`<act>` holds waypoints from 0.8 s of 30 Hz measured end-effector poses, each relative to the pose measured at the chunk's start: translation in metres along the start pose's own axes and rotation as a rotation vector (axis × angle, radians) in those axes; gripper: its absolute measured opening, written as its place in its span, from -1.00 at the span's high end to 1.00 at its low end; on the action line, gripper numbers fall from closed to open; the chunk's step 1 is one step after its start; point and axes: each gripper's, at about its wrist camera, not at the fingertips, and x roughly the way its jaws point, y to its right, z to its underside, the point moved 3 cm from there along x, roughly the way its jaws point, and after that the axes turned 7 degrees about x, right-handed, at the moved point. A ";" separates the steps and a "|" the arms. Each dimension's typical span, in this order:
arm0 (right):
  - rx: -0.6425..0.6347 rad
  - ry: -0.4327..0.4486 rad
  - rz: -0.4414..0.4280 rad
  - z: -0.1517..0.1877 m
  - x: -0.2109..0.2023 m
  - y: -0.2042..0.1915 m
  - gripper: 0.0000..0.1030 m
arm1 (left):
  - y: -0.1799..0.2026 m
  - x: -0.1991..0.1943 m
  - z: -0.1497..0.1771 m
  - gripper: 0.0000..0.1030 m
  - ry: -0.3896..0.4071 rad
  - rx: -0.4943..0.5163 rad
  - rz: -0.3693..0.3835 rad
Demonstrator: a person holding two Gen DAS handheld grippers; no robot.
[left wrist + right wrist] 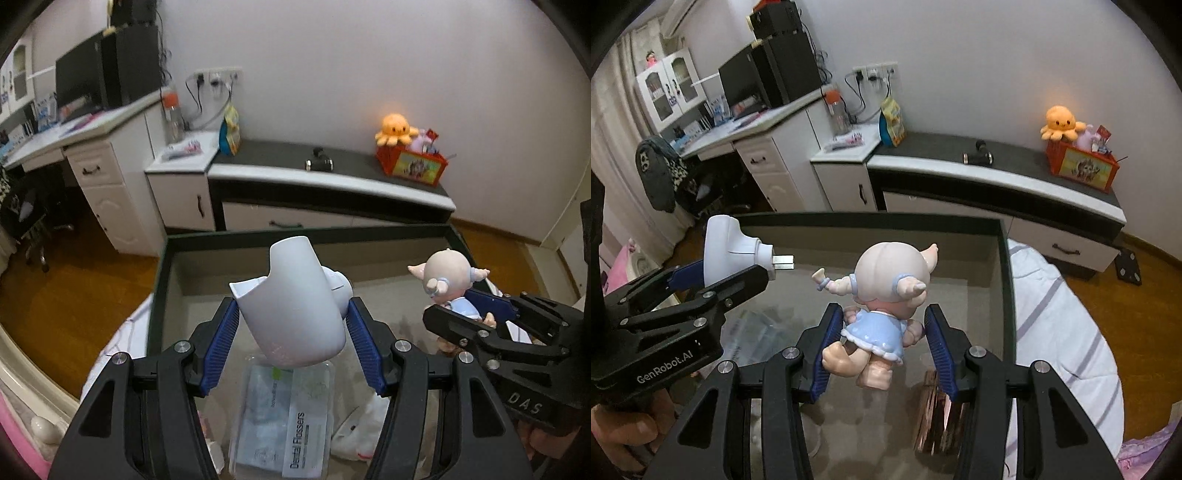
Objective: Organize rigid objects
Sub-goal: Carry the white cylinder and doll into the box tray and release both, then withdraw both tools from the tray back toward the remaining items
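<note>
My left gripper (291,317) is shut on a white plug adapter (291,306) and holds it above the dark-rimmed box (258,236). The adapter also shows in the right wrist view (727,251), with its metal prongs pointing right. My right gripper (882,332) is shut on a doll figure in a light blue dress (882,295), also held above the box (1004,266). The figure shows at the right in the left wrist view (448,273).
A clear box of dental flossers (284,417) and a white bag (364,424) lie in the box below the left gripper. A shiny copper-coloured item (938,417) lies below the right gripper. White bedding (1060,332) lies right of the box. A low cabinet (997,173) stands behind.
</note>
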 end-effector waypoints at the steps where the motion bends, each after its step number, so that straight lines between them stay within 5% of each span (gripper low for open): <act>1: 0.002 -0.009 0.002 0.000 0.003 0.001 0.07 | 0.001 0.002 -0.002 -0.20 -0.010 0.009 -0.003; 3: 0.007 -0.021 0.004 -0.001 0.006 0.003 0.06 | 0.003 0.002 -0.003 -0.27 -0.022 0.030 -0.028; 4: 0.007 -0.026 -0.001 -0.001 0.006 0.003 -0.05 | 0.004 0.001 -0.003 -0.51 -0.029 0.037 -0.035; 7: 0.022 -0.011 0.012 -0.001 -0.003 0.006 -0.67 | -0.001 -0.017 0.000 -0.74 0.011 0.034 -0.074; 10: 0.060 0.010 -0.008 -0.001 -0.016 0.011 -1.00 | -0.010 -0.044 0.004 -0.95 0.070 0.001 -0.072; 18: 0.114 0.192 -0.024 0.016 -0.101 0.007 -1.00 | -0.011 -0.147 0.034 -1.00 0.255 -0.030 -0.127; 24: 0.084 0.297 -0.007 0.048 -0.169 -0.020 -1.00 | 0.001 -0.205 0.064 -1.00 0.309 -0.029 -0.152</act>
